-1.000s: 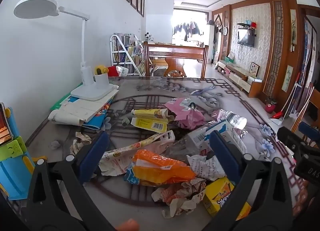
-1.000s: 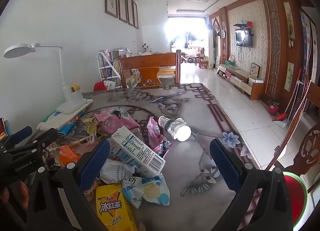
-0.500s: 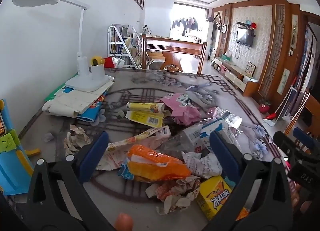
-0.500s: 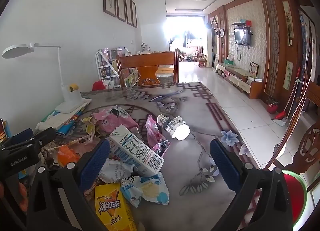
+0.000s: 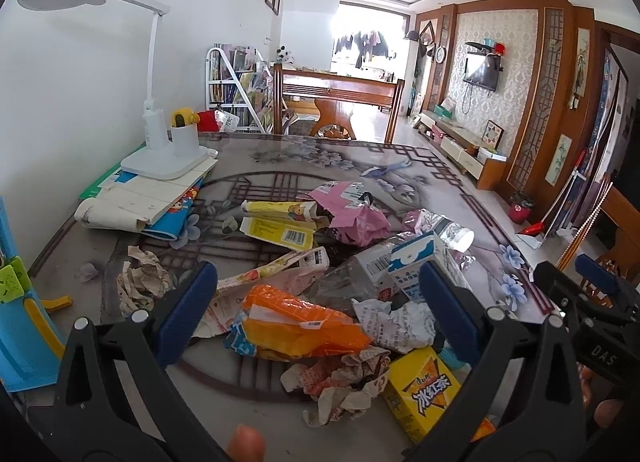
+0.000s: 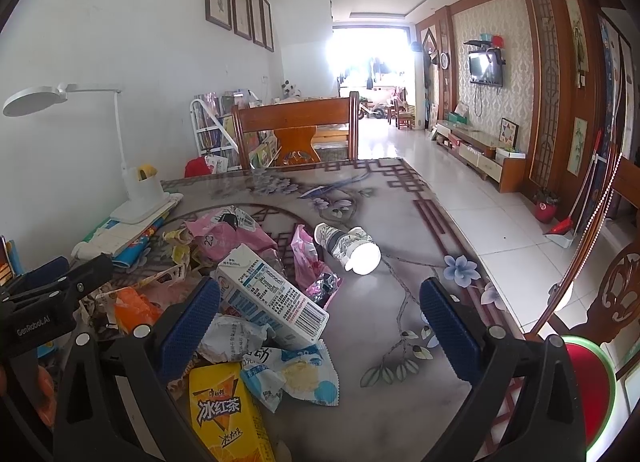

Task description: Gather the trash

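A heap of trash lies on the patterned table (image 5: 280, 166). It holds an orange snack bag (image 5: 300, 328), a yellow tea carton (image 5: 420, 390), crumpled paper (image 5: 394, 326), a white and blue milk carton (image 5: 412, 262), a pink bag (image 5: 352, 214) and yellow wrappers (image 5: 280, 228). My left gripper (image 5: 318, 314) is open above the orange bag, holding nothing. My right gripper (image 6: 320, 326) is open and empty over the milk carton (image 6: 272, 298), the tea carton (image 6: 224, 410) and a blue wrapper (image 6: 292, 378). A plastic bottle (image 6: 348, 248) lies further out.
A white desk lamp (image 5: 160, 150) stands on books (image 5: 140, 202) at the left by the wall. A blue plastic toy (image 5: 20, 326) is at the near left. A wooden chair (image 6: 296, 130) stands at the table's far end. The right table edge (image 6: 480, 274) drops to the tiled floor.
The left gripper has drawn back and risen slightly, so more of the tea carton and crumpled paper shows. The right gripper has barely shifted. Both stay open.
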{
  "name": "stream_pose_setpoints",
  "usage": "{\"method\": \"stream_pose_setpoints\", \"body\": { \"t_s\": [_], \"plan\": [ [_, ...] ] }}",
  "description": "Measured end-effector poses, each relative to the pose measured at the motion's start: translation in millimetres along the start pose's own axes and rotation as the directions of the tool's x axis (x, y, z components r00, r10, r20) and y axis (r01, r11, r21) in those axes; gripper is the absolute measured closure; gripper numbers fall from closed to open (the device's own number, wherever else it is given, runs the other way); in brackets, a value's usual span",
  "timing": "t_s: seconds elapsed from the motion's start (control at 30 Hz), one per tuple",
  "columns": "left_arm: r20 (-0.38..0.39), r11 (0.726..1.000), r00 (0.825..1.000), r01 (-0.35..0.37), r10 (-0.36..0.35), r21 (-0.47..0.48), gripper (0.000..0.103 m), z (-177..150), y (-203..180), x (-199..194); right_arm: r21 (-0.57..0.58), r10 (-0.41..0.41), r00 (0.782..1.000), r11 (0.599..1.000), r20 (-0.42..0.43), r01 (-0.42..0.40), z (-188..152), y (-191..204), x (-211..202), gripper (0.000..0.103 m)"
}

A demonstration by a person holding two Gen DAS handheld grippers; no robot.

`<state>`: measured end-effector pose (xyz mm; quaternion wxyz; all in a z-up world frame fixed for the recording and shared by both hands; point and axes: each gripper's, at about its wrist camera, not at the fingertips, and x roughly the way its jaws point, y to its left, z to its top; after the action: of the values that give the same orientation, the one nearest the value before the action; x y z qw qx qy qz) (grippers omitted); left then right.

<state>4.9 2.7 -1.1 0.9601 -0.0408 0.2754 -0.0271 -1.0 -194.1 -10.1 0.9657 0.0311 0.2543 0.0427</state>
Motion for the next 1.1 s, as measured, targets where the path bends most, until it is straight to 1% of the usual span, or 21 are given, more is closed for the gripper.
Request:
{"method": "stream_pose_setpoints", "body": {
  "t_s": [1.1],
  "plan": [
    [-0.009, 1.000, 1.000, -0.014, 0.014, -0.007, 0.004, -2.3, 2.6, 1.8, 0.000, -0.001, 1.000, 1.000, -0.008, 0.001, -1.6, -1.0, 1.6, 0.007]
  ]
}}
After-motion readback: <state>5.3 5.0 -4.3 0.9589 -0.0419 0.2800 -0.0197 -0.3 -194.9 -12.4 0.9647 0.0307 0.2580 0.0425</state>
